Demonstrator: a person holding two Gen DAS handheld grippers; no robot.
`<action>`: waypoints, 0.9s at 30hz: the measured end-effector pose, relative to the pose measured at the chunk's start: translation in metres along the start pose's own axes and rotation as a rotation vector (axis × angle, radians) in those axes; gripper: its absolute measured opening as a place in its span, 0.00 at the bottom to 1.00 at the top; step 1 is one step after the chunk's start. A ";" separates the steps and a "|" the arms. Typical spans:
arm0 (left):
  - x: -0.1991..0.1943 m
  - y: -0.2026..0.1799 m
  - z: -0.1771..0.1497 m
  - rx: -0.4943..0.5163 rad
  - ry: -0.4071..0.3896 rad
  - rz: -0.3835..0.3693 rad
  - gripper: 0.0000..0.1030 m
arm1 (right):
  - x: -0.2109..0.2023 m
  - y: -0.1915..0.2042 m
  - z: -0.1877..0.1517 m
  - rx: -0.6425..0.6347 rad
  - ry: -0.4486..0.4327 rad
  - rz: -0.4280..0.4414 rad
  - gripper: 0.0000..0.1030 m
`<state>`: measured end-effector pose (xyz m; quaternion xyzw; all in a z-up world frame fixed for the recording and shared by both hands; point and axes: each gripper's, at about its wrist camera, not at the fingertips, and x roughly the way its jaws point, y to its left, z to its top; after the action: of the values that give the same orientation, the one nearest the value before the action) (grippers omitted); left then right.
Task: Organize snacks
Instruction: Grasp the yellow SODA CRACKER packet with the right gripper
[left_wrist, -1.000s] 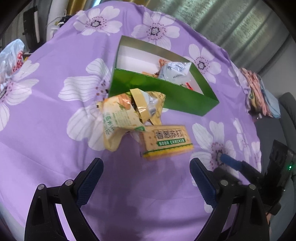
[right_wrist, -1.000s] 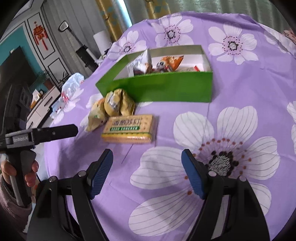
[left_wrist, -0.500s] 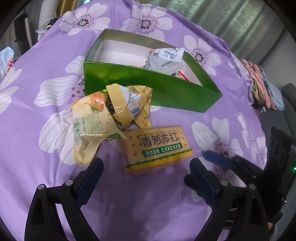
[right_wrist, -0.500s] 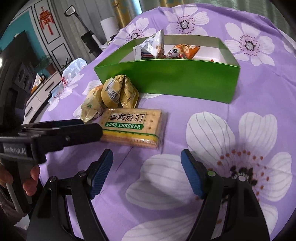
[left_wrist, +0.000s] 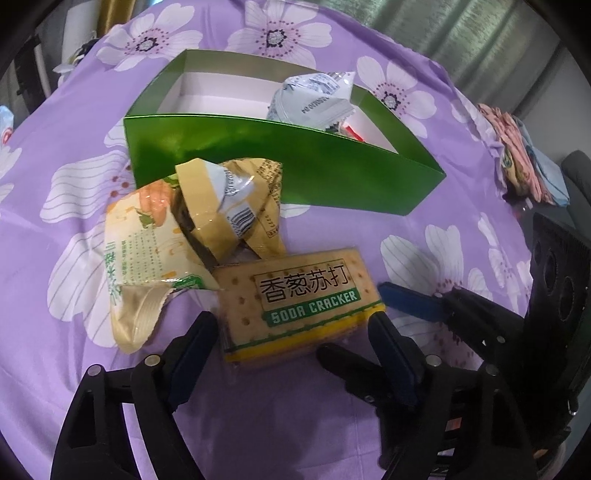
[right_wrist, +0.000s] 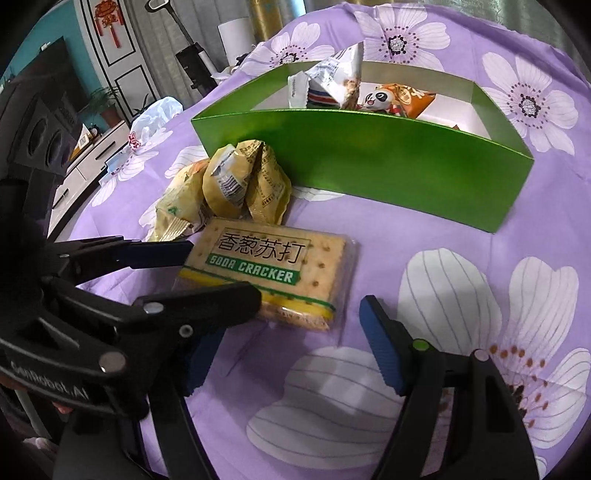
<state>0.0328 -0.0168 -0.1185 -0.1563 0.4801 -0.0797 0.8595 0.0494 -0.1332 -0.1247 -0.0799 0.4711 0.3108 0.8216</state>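
Glossy flat soda cracker pack (left_wrist: 301, 301) between spread left gripper (left_wrist: 291, 332) fingers (left_wrist: 192, 347)

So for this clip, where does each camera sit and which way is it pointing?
Left wrist: sits on the left gripper, looking forward and down at the cracker packet between its open fingers, green box beyond; the right gripper shows at right.
Right wrist: sits on the right gripper, facing the same packet and box; the left gripper enters from the left, straddling the packet.
Shared: packet, yellow snack bags, box, purple flowered cloth.
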 end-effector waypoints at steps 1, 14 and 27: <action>0.000 0.000 0.000 0.004 0.000 0.000 0.78 | 0.001 0.002 0.000 -0.007 -0.002 0.003 0.68; -0.006 0.000 -0.002 0.019 -0.015 0.012 0.65 | -0.002 0.004 -0.002 -0.008 -0.012 -0.010 0.52; -0.034 -0.015 -0.004 0.062 -0.070 0.001 0.65 | -0.033 0.017 -0.009 0.013 -0.084 -0.023 0.51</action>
<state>0.0114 -0.0215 -0.0884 -0.1321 0.4471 -0.0884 0.8802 0.0211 -0.1376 -0.1001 -0.0669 0.4373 0.3016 0.8446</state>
